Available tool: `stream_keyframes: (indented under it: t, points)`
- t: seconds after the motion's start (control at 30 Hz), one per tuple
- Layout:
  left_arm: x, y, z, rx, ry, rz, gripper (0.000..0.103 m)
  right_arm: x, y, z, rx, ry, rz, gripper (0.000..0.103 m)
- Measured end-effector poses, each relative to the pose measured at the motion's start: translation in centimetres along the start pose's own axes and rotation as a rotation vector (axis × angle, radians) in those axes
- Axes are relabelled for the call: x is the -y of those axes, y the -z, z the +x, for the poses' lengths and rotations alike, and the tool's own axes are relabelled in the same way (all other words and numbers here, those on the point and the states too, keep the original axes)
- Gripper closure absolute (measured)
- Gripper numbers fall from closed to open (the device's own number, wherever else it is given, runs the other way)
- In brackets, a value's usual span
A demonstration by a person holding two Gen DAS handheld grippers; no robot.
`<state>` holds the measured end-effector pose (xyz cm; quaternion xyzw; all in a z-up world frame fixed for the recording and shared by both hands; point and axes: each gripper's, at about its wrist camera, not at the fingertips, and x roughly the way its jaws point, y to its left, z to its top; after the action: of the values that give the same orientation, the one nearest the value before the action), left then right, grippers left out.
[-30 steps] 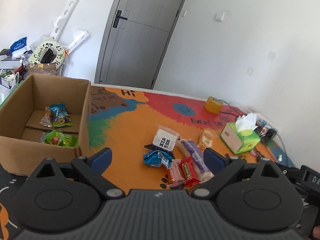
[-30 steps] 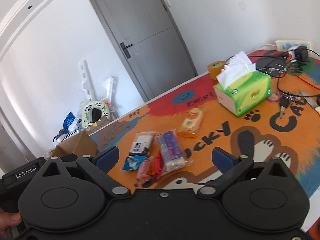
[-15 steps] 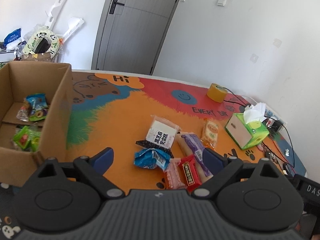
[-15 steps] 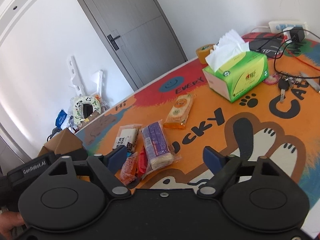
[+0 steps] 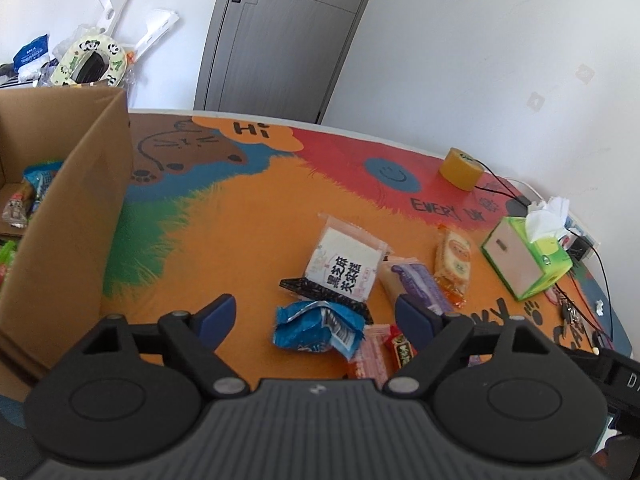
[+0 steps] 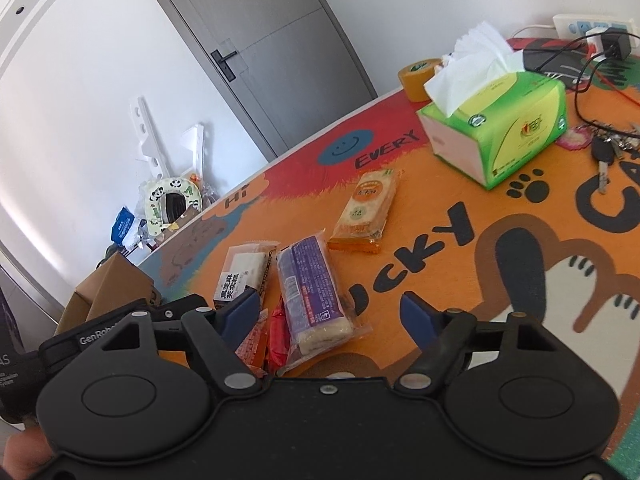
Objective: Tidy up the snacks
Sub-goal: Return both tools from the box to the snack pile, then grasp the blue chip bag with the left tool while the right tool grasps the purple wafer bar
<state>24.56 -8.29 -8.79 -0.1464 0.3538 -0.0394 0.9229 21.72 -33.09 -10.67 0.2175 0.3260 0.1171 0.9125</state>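
At the far left, the open brown cardboard box (image 5: 72, 208) already holds a few packets against its inner wall, seen only in the left wrist view. Right of it, on the colourful cartoon-printed mat (image 5: 224, 240), the loose snacks lie in a cluster. The left gripper (image 5: 316, 312) hangs over the crumpled blue foil packet (image 5: 316, 328), which sits between its blue pads without touching them; the jaws stand apart and have just been closing, nothing clamped. Just beyond lies the white square packet with black lettering (image 5: 344, 268).

The right gripper (image 6: 332, 316) frames the purple-wrapped long bar (image 6: 312, 292), whose long axis runs almost along the gripper's pointing line, so the fingers straddle its narrow width; these jaws too are apart, have just been narrowing, and grip nothing. I judge each hand nearest its own target.

Further right lie the orange cracker packet (image 6: 366, 208) and the green tissue box (image 6: 504, 132). Only the right view shows the keys (image 6: 604, 156).
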Motion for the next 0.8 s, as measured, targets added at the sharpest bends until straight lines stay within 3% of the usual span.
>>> stream_keyframes:
  t: [0.33,0.43,0.5,0.63,0.7,0.8]
  points:
    - [-0.5,0.4,2.1,-0.049,0.002,-0.027,0.034,-1.1,-0.4,3.1,-0.041,0.005,-0.029,0.031]
    - [-0.1,0.9,2.5,-0.054,-0.007,0.000,0.035,-1.5,-0.3,4.3,-0.045,0.020,-0.056,0.031]
    - [0.0,1.0,2.5,-0.053,-0.011,0.008,0.036,-1.5,-0.1,5.0,-0.061,0.032,-0.054,0.037]
    - [-0.1,1.0,2.4,-0.050,-0.009,0.004,0.055,-2.1,0.6,5.6,-0.066,0.063,-0.094,0.047]
    - [-0.2,1.3,2.2,-0.041,-0.010,0.004,0.061,-2.2,0.7,5.4,-0.076,0.057,-0.099,0.057]
    - [-0.4,1.7,1.7,-0.032,0.004,0.011,0.066,-2.0,1.0,4.8,-0.081,0.052,-0.104,0.063]
